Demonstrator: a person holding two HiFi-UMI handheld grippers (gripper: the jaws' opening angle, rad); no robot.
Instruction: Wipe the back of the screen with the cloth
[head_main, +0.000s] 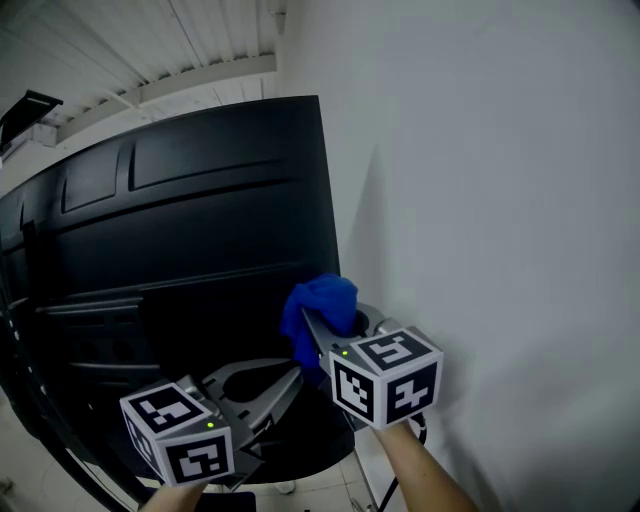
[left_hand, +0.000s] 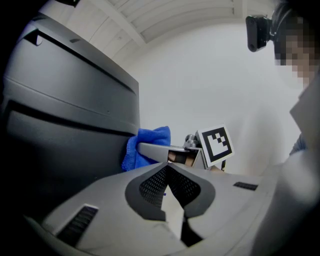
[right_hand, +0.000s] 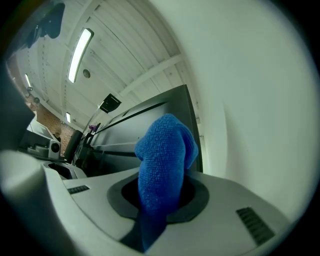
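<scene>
In the head view, the right tool (head_main: 312, 330) clamped the blue cloth (head_main: 322, 303) against the back of the screen (head_main: 180, 230), low by its right edge. Most of the panel probably remained unwiped. In the left gripper view, the left tool (left_hand: 167, 170) sat closed and empty. In the right gripper view, the cloth bulged between the jaws.

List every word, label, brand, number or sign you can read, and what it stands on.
None can be read.
The marker cubes carry only black-and-white square patterns, no letters or digits.
The back of the screen shows no legible label or brand.
The cloth is plain blue.
</scene>
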